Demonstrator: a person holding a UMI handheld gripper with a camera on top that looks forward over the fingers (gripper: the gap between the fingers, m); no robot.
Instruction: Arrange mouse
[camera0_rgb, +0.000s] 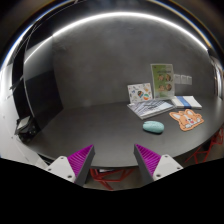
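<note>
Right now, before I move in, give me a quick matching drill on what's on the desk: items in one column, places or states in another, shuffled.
Column 1:
1. mouse
2. green-covered booklet
3. gripper
4. orange card

Column 2:
A. open, nothing between its fingers
B. standing upright at the back of the desk
C. lying flat beside the mouse, on the side away from the dark monitor
D. pale, on the grey desk ahead of the fingers

Pairs: 1-D, 2-B, 3-A, 4-C

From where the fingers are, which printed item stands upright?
The green-and-white card, standing upright behind the teal mouse. The other papers lie flat on the table. The fingers are open.
</note>
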